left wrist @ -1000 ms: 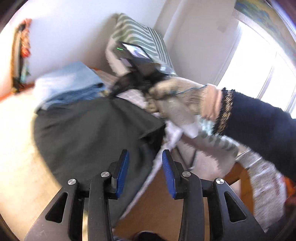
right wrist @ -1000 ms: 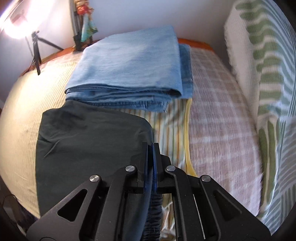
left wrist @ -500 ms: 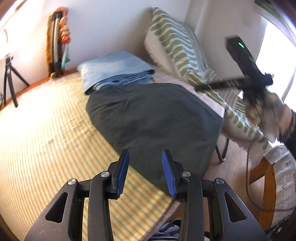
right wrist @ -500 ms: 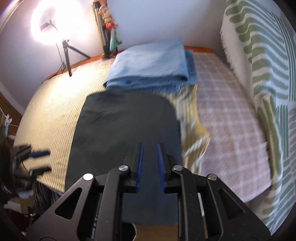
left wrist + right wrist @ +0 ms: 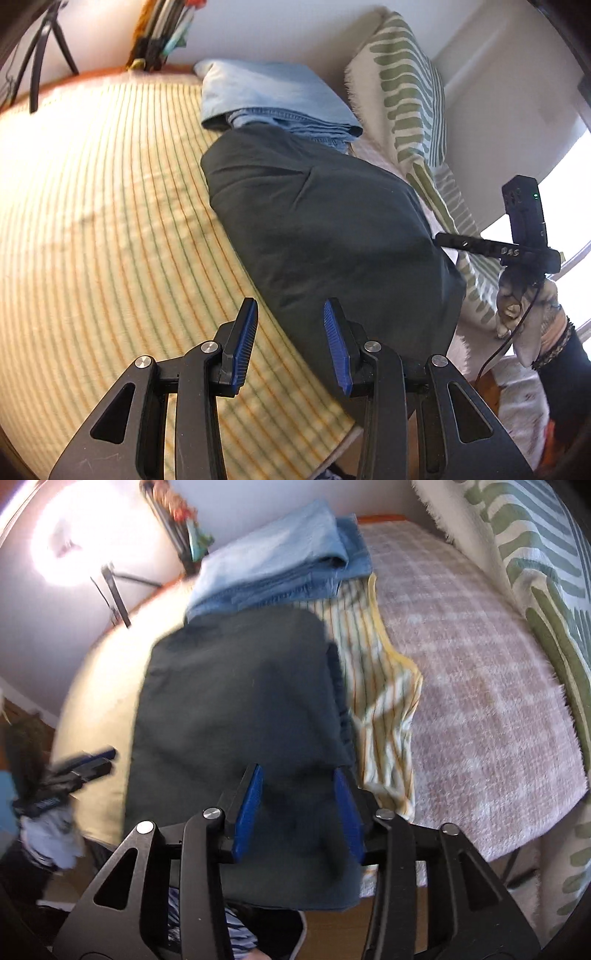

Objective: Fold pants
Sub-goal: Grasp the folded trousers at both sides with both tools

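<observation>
dark pants (image 5: 325,229): matt, smooth woven cloth
folded jeans (image 5: 295,565): pale blue denim, at 12 o'clock
striped sheet (image 5: 92,221): thin woven cloth
pink blanket (image 5: 480,686): fuzzy, rough pile
left gripper (image 5: 290,341) pads: ribbed blue rubber, matt black plastic arms

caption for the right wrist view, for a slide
Right gripper, jaws just opened and empty, above the folded dark pants beside stacked blue jeans on the bed.

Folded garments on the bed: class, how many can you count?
3: dark green folded pants nearest the camera, light blue denim piece stacked on darker blue denim piece behind. Others may be hidden.
</observation>
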Demonstrator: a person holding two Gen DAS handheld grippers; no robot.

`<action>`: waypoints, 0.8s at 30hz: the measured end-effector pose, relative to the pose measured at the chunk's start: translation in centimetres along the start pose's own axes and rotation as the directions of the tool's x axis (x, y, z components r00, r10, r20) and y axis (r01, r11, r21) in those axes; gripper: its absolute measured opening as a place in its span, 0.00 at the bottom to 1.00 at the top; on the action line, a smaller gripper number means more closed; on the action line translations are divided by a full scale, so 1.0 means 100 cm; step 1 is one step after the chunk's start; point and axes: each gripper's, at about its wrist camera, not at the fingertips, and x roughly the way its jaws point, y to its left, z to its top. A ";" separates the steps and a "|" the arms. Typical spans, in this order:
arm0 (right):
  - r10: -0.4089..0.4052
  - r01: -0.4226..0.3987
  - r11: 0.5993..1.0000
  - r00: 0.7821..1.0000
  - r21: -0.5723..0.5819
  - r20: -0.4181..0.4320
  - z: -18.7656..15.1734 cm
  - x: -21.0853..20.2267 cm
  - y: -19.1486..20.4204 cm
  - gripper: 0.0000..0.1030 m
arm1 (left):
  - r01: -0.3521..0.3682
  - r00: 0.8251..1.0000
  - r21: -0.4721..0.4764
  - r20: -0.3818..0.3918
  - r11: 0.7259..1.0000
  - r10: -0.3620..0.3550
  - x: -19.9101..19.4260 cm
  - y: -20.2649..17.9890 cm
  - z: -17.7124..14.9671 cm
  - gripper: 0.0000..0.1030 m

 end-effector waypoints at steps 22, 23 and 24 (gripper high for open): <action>0.341 -0.330 0.927 0.939 0.177 -0.036 0.053 0.068 -0.044 0.73 | 0.080 0.996 -0.145 -0.017 0.986 -0.083 0.034 0.011 0.015 0.48; 0.353 -0.341 0.922 0.935 0.184 -0.038 0.051 0.070 -0.045 0.73 | 0.080 0.996 -0.145 -0.017 0.986 -0.083 0.035 0.011 0.016 0.48; 0.369 -0.355 0.915 0.929 0.192 -0.039 0.050 0.071 -0.046 0.73 | 0.078 0.997 -0.142 -0.017 0.987 -0.081 0.036 0.010 0.017 0.47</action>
